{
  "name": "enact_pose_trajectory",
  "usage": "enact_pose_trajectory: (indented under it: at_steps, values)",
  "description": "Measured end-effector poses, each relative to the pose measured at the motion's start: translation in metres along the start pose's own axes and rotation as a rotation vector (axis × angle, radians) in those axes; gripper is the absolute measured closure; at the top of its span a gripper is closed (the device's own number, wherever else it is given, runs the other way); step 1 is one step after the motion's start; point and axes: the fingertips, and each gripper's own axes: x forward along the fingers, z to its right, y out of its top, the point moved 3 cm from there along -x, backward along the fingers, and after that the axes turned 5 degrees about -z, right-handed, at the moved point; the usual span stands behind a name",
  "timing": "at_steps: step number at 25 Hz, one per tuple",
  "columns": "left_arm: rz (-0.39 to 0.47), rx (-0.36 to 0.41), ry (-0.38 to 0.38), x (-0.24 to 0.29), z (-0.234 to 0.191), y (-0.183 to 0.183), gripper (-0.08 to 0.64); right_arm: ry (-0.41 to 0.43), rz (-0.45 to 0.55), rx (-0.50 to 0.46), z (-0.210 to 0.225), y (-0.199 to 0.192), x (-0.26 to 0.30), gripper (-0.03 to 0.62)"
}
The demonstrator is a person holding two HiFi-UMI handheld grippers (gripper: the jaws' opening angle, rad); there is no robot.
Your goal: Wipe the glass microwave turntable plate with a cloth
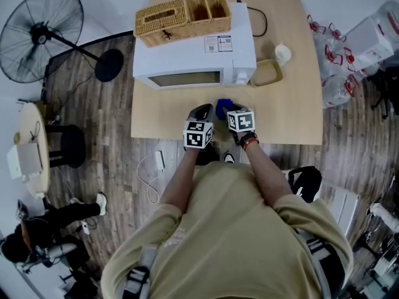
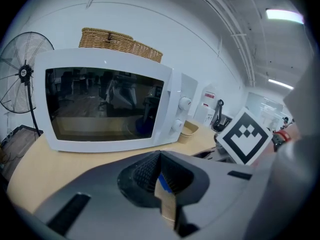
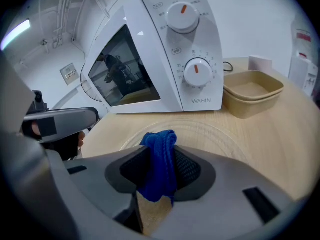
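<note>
The clear glass turntable plate [image 3: 210, 134] lies flat on the wooden table [image 1: 287, 111], just in front of the white microwave [image 1: 193, 58]. My right gripper [image 3: 160, 156] hovers over the plate's near part, shut on a folded blue cloth [image 3: 159, 169]. In the head view the cloth [image 1: 223, 108] shows as a blue patch between the two grippers. My left gripper [image 2: 160, 159] is shut, its pads meeting with nothing seen between them. It sits at the plate's left side, close beside the right gripper [image 1: 229, 111]. Whether the left gripper touches the plate is unclear.
The microwave's door is closed, and a wicker basket [image 1: 181, 17] rests on top. Stacked beige trays [image 3: 252, 91] and a small white bottle [image 1: 283, 53] stand to the microwave's right. A floor fan [image 1: 40, 33] stands left of the table.
</note>
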Motion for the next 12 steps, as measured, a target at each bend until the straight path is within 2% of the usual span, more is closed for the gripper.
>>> enact_pose_trajectory:
  at_steps: [12]
  values:
    - [-0.013, 0.032, -0.043, 0.014, 0.023, 0.003, 0.543, -0.049, 0.020, 0.052, 0.031, -0.007, -0.019, 0.440]
